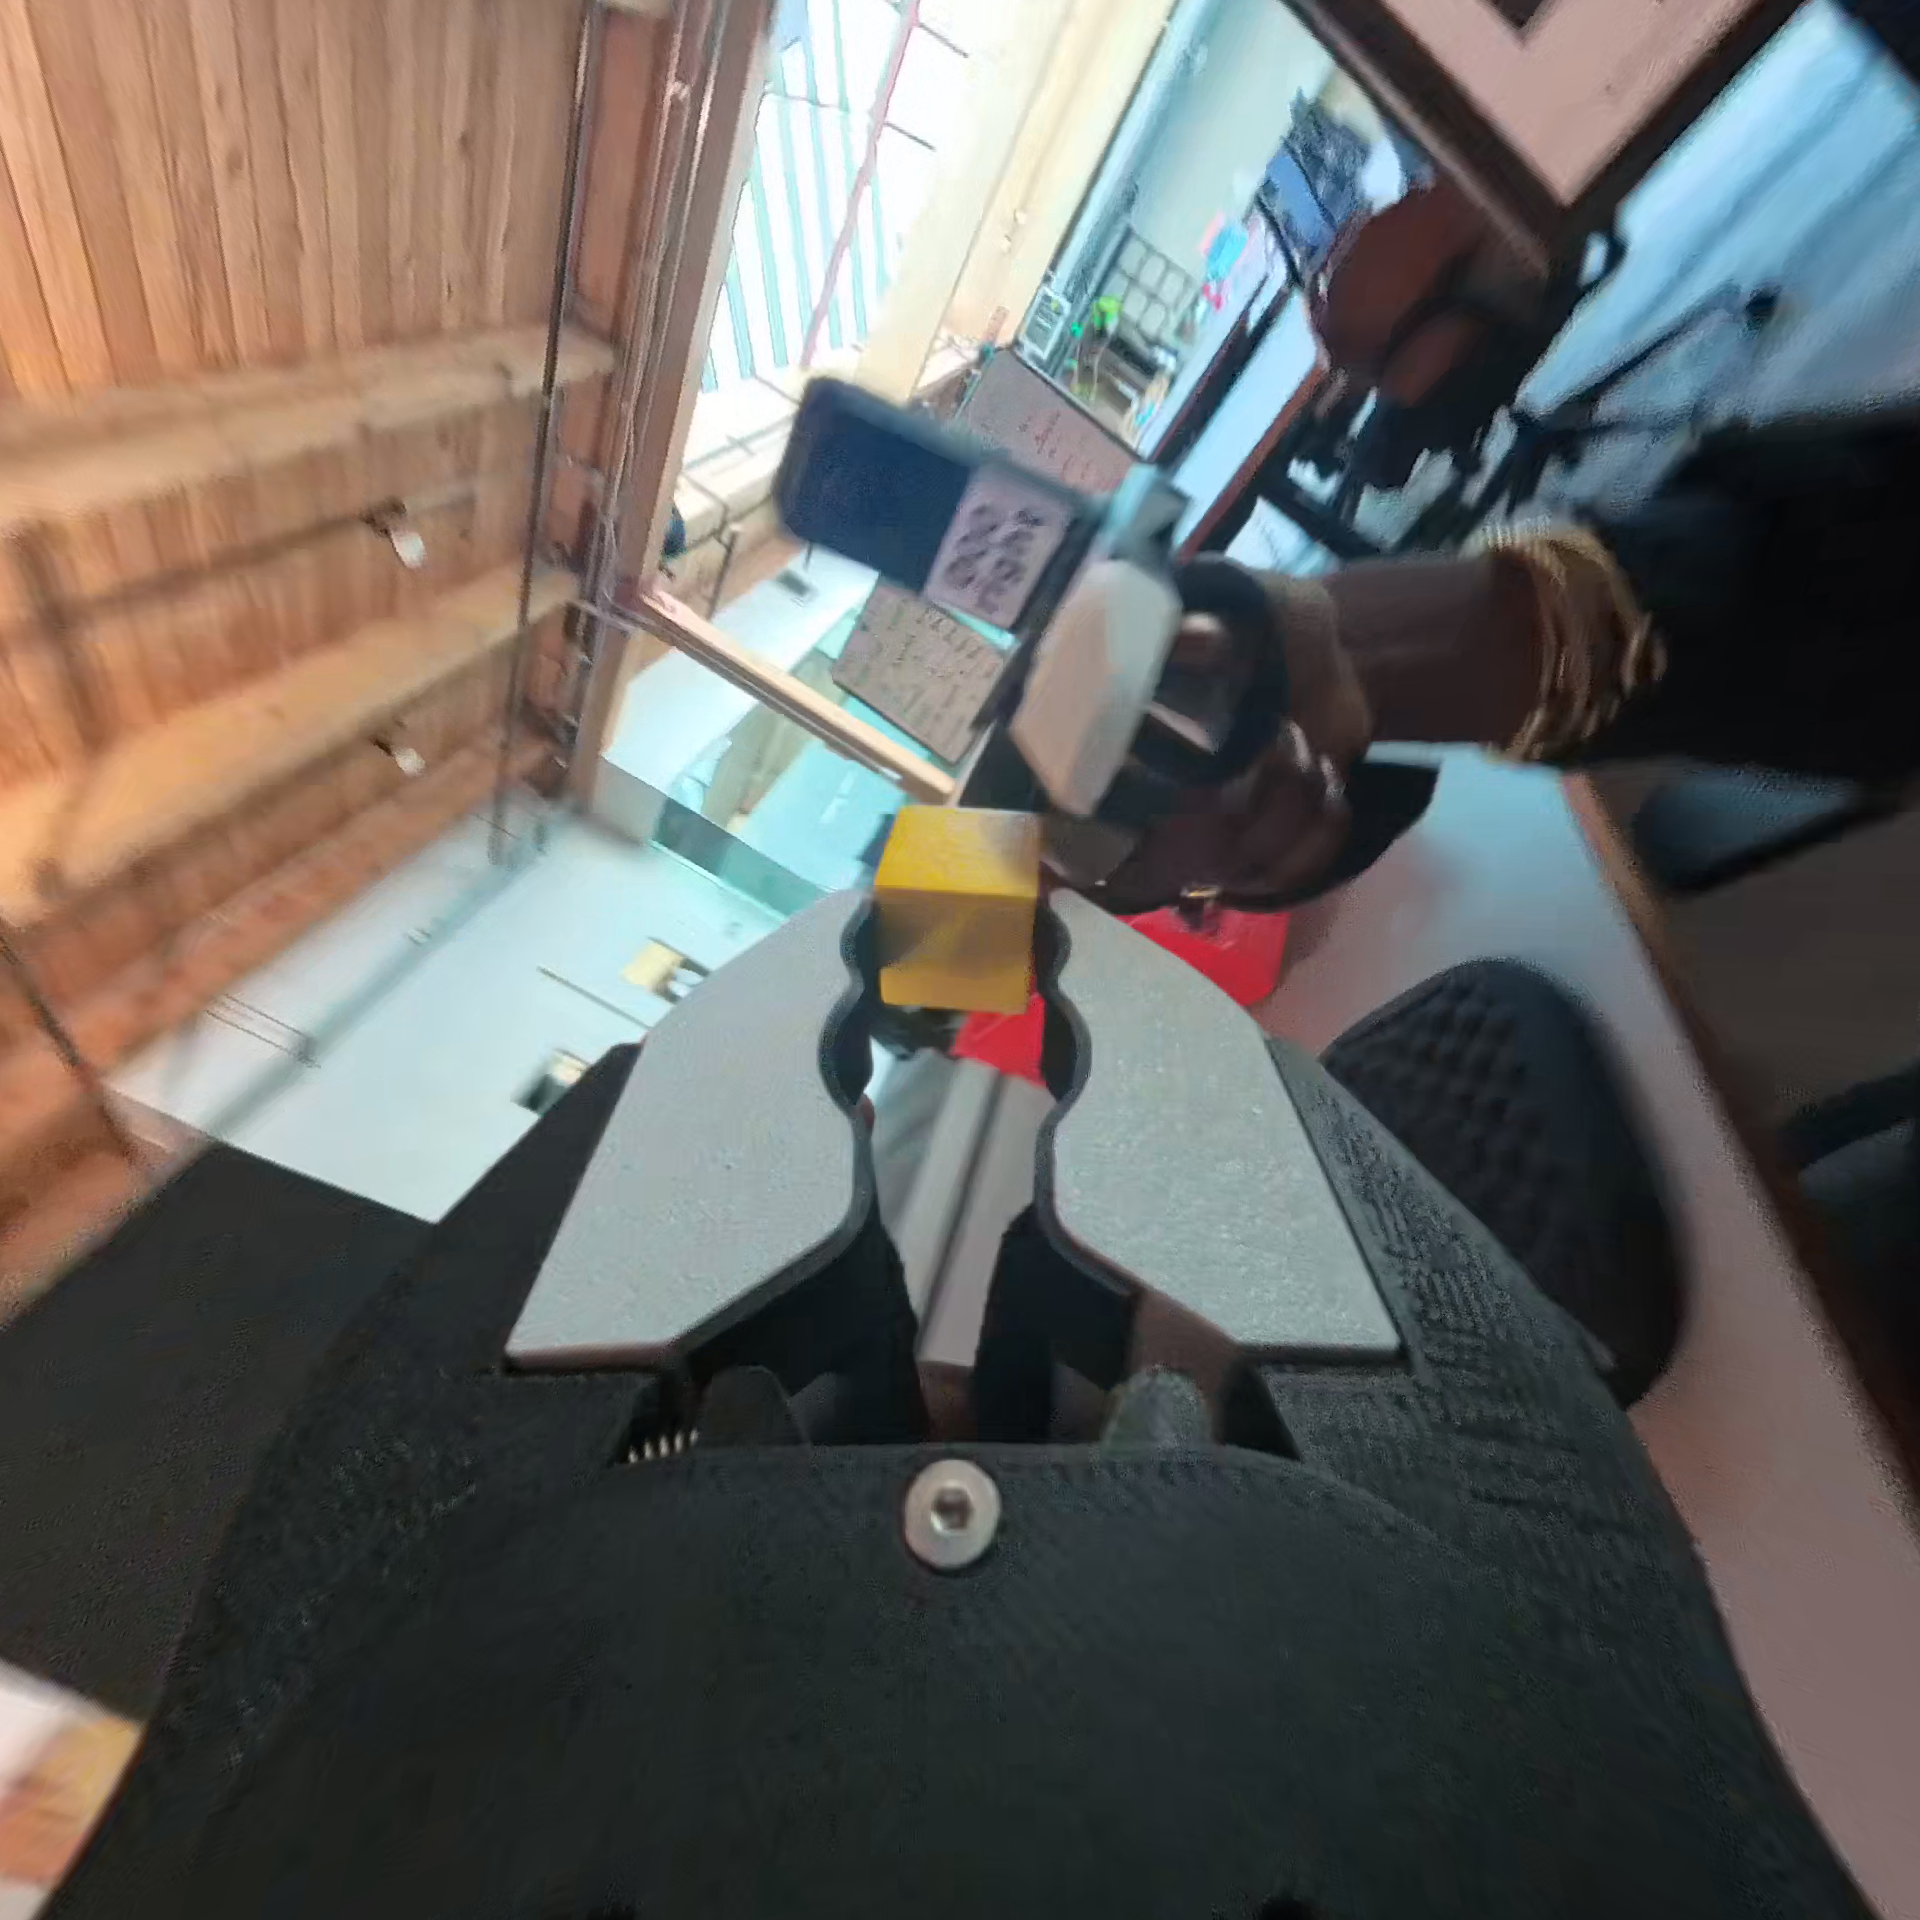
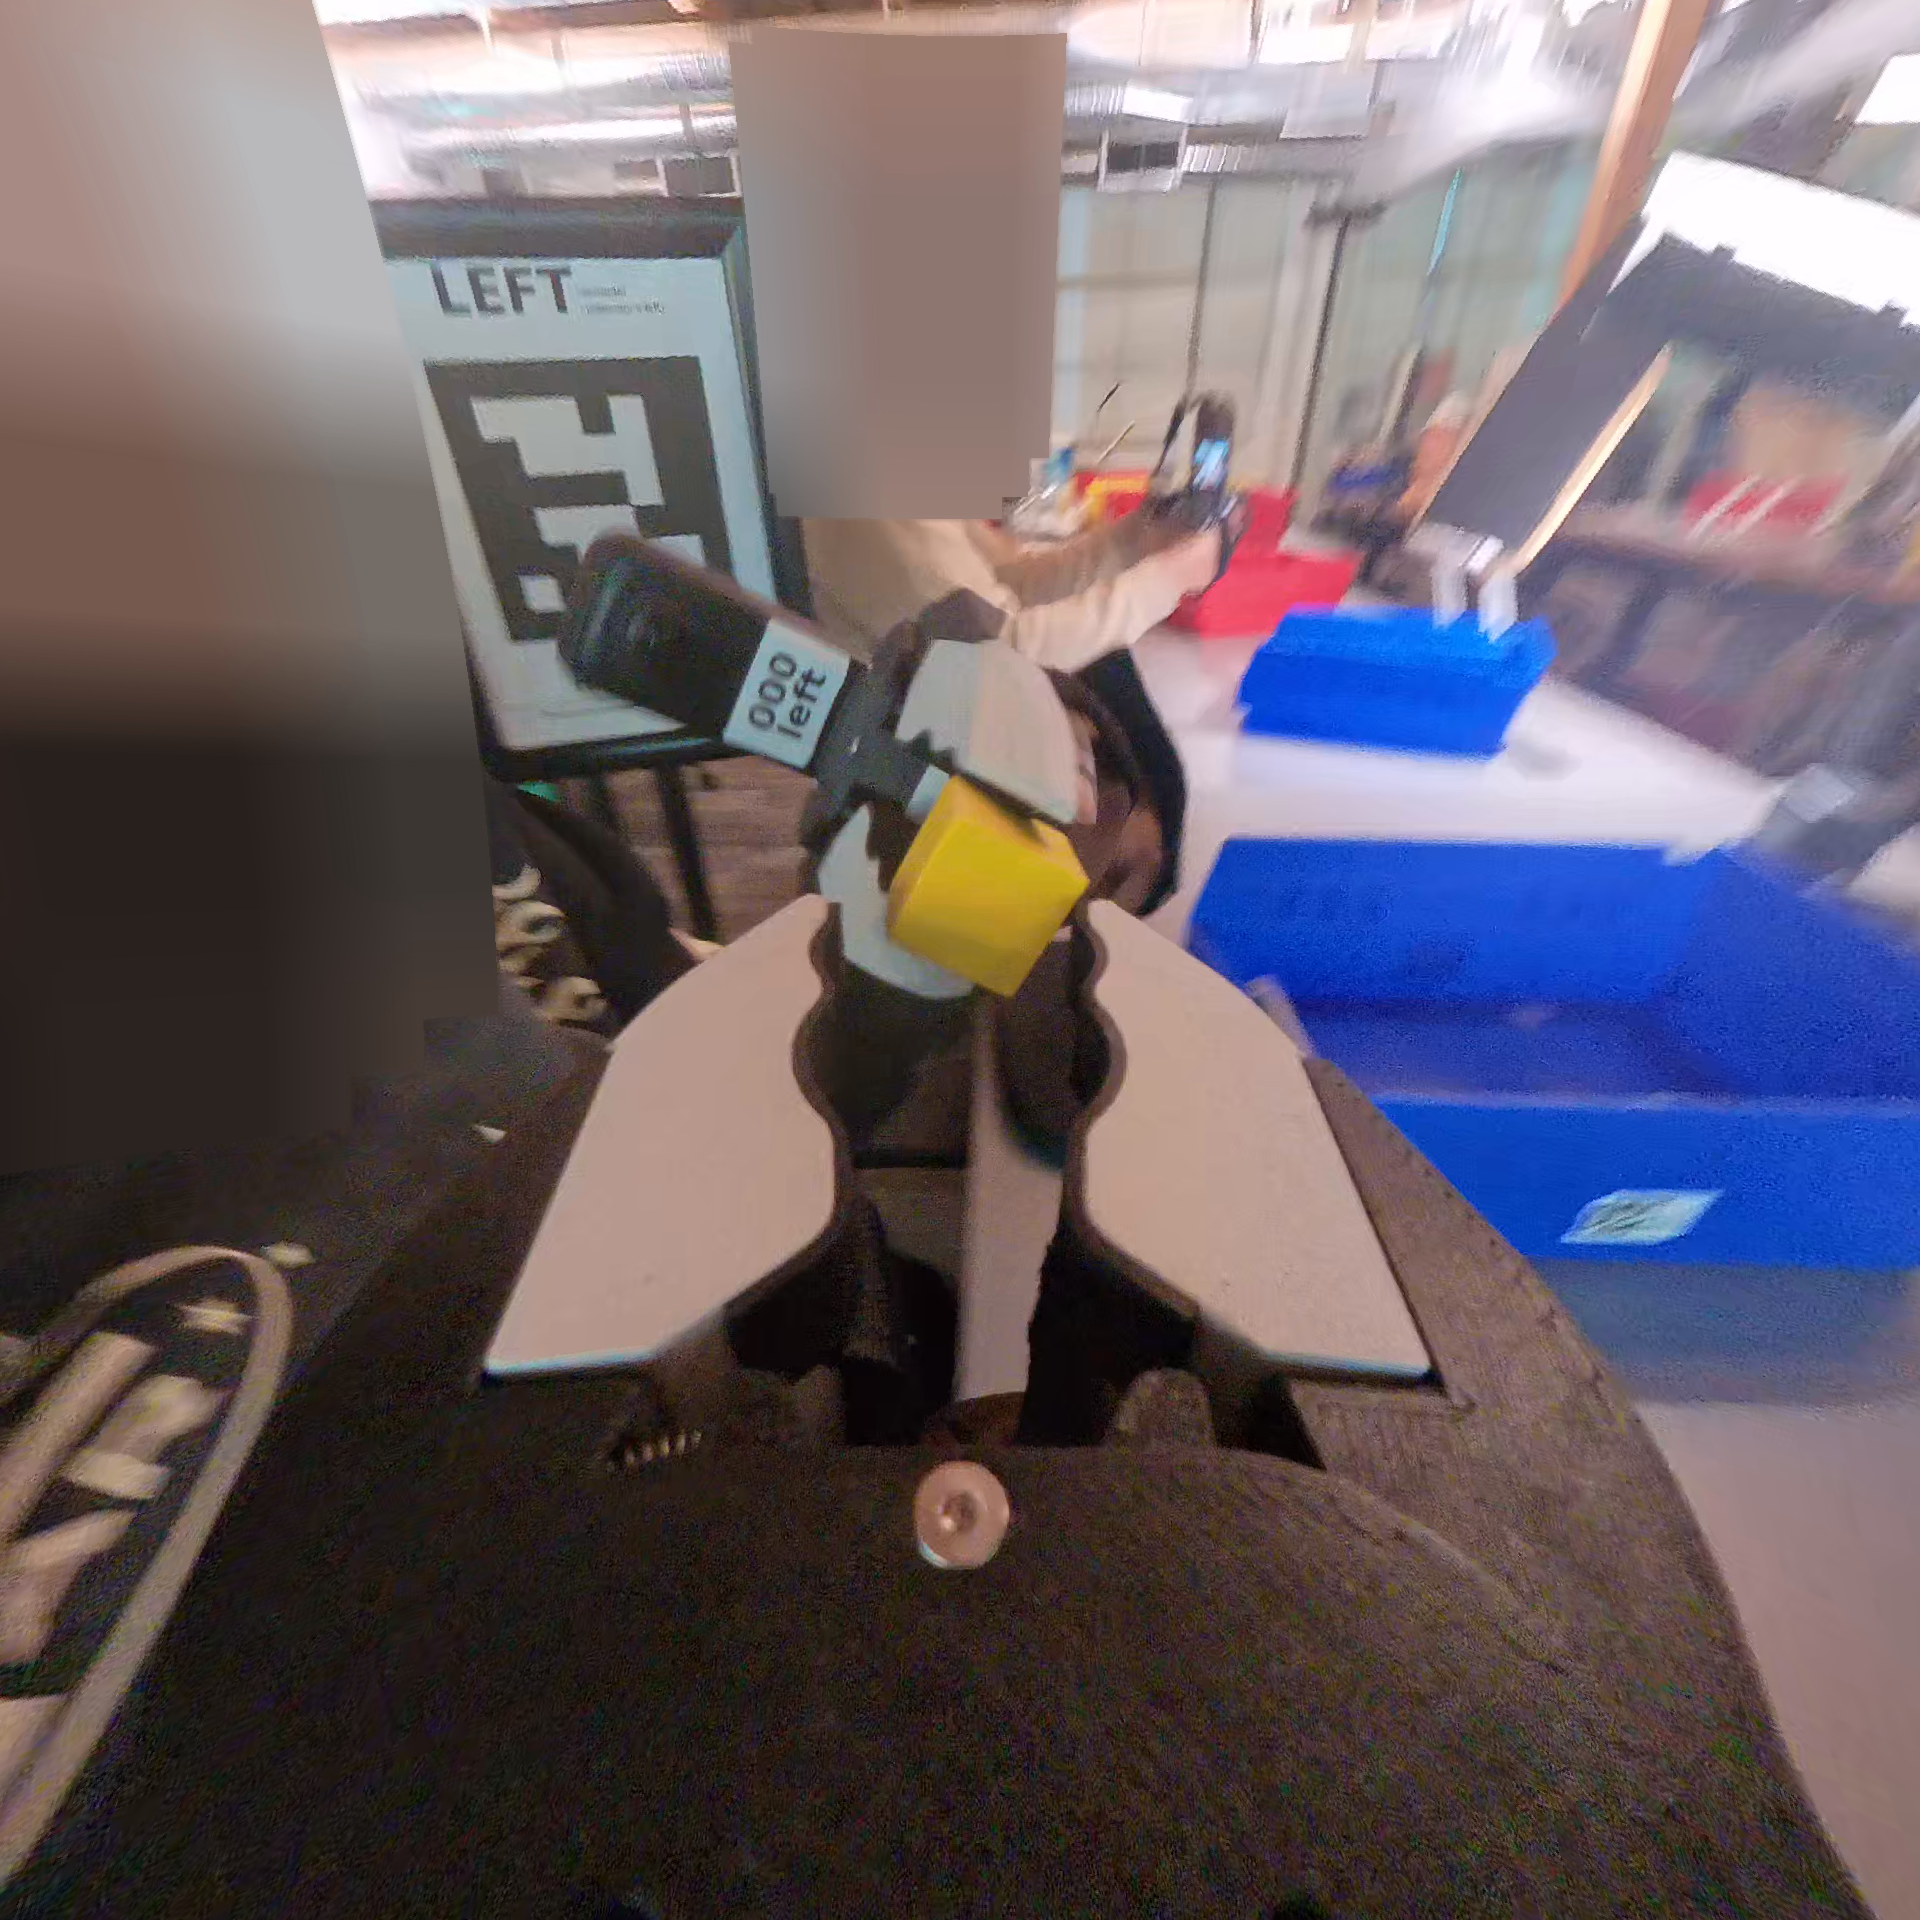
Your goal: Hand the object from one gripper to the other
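Observation:
A yellow cube [image 1: 956, 935] sits between the fingertips of my left gripper [image 1: 951, 925], which is shut on it in mid-air. In the left wrist view my right gripper [image 1: 1086, 831], held by a hand [image 1: 1299, 727], is just right of the cube. In the right wrist view the cube [image 2: 987, 894] is clamped between the left gripper's [image 2: 987, 899] two grey fingers [image 2: 987, 717]. My right gripper [image 2: 956, 920] is open. Its tips stand on either side of the cube, which lies close to the right tip.
Blue bins [image 2: 1558, 935] stand to the right, with another [image 2: 1392, 675] farther back on a pale table [image 2: 1195, 707]. A framed marker board [image 2: 592, 468] stands behind the left gripper. A red bin [image 1: 1195, 935] and a black mesh chair [image 1: 1496, 1143] are below.

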A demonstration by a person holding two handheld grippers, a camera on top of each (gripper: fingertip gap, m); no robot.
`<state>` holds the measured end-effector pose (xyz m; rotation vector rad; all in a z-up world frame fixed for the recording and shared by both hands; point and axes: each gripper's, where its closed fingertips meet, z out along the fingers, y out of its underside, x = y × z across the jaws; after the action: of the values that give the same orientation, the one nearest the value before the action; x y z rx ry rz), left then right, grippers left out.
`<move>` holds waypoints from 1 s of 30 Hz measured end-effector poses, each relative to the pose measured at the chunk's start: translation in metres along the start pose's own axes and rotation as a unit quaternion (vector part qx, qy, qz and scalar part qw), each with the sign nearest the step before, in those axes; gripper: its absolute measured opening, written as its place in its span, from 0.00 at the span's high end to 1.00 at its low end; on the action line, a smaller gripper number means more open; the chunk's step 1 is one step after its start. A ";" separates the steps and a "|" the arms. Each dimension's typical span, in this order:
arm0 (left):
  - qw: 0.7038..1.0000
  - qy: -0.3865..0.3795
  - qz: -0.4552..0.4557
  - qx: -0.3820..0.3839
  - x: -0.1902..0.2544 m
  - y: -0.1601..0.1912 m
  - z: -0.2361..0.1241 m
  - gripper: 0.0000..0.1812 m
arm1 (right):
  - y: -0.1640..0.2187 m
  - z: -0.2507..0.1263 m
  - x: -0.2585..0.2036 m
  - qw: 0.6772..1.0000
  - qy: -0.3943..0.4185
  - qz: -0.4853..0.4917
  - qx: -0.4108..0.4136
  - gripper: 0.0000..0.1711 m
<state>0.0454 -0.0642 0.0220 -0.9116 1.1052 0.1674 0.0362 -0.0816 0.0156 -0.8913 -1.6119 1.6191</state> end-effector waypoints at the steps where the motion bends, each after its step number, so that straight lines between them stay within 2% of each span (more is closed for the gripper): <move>1: 0.998 0.008 -0.059 0.008 -0.004 -0.001 -0.002 0.85 | -0.004 -0.004 0.001 0.998 0.022 -0.062 0.009 0.74; 2: 0.992 0.024 -0.124 0.015 -0.007 -0.002 -0.004 0.85 | -0.008 -0.008 0.001 0.990 0.048 -0.135 0.012 0.72; 4: 0.963 0.075 -0.260 0.022 -0.006 -0.002 -0.006 0.85 | -0.014 -0.015 -0.003 0.953 0.101 -0.283 0.019 0.73; 6: 0.914 0.154 -0.374 0.026 0.006 -0.004 -0.009 0.85 | -0.019 -0.018 -0.008 0.901 0.150 -0.406 0.018 0.75; 8: 0.867 0.218 -0.447 0.030 0.016 -0.007 -0.010 0.85 | -0.013 -0.016 -0.014 0.849 0.171 -0.500 -0.008 0.76; 10: 0.833 0.254 -0.490 0.030 0.023 -0.007 -0.010 0.85 | -0.003 -0.011 -0.014 0.804 0.183 -0.564 -0.049 0.76; 11: 0.823 0.259 -0.504 0.031 0.024 -0.007 -0.008 0.85 | 0.002 -0.009 -0.013 0.791 0.183 -0.579 -0.069 0.75; 15: 0.804 0.303 -0.511 0.029 0.037 -0.011 -0.009 0.85 | 0.012 0.001 -0.007 0.754 0.198 -0.617 -0.111 0.77; 17: 0.806 0.308 -0.505 0.030 0.040 -0.014 -0.008 0.85 | 0.016 0.002 -0.001 0.735 0.213 -0.630 -0.132 0.83; 18: 0.811 0.305 -0.499 0.032 0.039 -0.015 -0.008 0.85 | 0.015 0.002 0.000 0.736 0.213 -0.629 -0.131 0.83; 20: 0.829 0.297 -0.472 0.048 0.036 -0.017 -0.010 0.82 | 0.013 0.002 -0.005 0.769 0.195 -0.597 -0.115 0.83; 22: 0.872 0.245 -0.418 0.072 0.025 -0.018 -0.010 0.74 | 0.003 -0.001 -0.009 0.807 0.190 -0.553 -0.078 0.83; 24: 0.935 0.146 -0.307 0.099 0.007 -0.017 -0.010 0.70 | -0.007 -0.004 -0.008 0.864 0.182 -0.467 -0.047 0.83; 26: 0.981 0.059 -0.144 0.115 -0.002 -0.021 -0.015 0.69 | -0.013 -0.005 -0.009 0.924 0.149 -0.353 -0.018 0.83; 28: 0.996 0.008 0.007 0.089 -0.001 -0.022 -0.016 0.68 | -0.010 -0.003 -0.011 0.976 0.090 -0.199 -0.016 0.83; 30: 0.993 -0.011 0.108 0.043 0.004 -0.017 -0.012 0.69 | -0.006 0.000 -0.018 0.998 0.011 -0.057 -0.010 0.83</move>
<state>0.0480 -0.0852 0.0262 -0.7118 1.1814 0.3047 0.0461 -0.0966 0.0213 -0.8108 -1.6365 1.5125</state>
